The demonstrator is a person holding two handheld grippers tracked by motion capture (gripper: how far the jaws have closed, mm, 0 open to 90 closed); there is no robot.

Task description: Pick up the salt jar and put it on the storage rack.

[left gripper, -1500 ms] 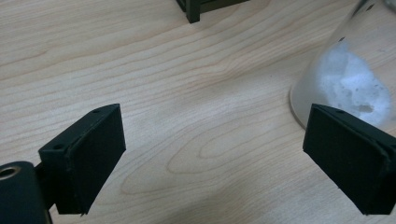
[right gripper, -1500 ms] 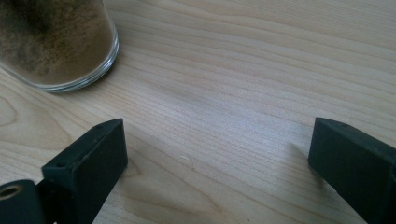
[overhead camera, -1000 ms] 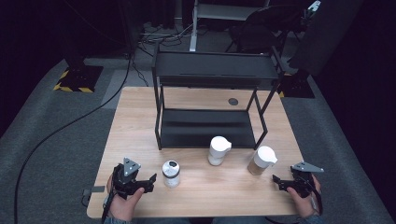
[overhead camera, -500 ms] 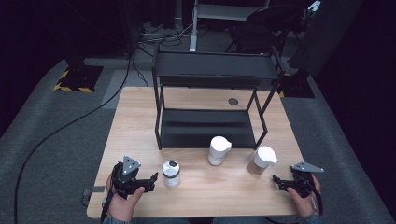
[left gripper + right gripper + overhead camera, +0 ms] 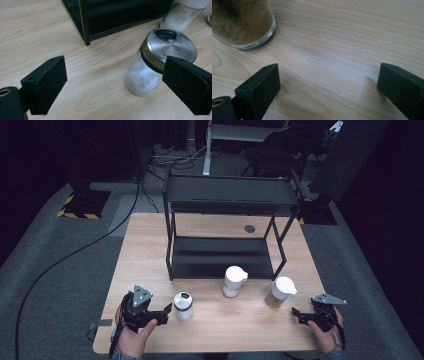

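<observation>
A small glass shaker [image 5: 183,305] [image 5: 160,62] with a metal lid and white powder stands near the table's front left. My left gripper [image 5: 162,312] [image 5: 120,87] is open just left of it, its jaws wide apart, the shaker near the right jaw. A white-lidded jar of white powder [image 5: 233,281] [image 5: 183,13] stands in front of the black rack [image 5: 225,220]. A white-lidded jar of brown powder [image 5: 280,292] [image 5: 242,22] stands at the right. My right gripper [image 5: 299,314] [image 5: 329,82] is open over bare wood, right of that jar.
The black two-shelf rack [image 5: 85,22] takes up the table's middle and back. A small round grommet [image 5: 249,228] sits in the wooden table [image 5: 150,250] behind it. A black cable [image 5: 65,262] runs over the grey floor at the left.
</observation>
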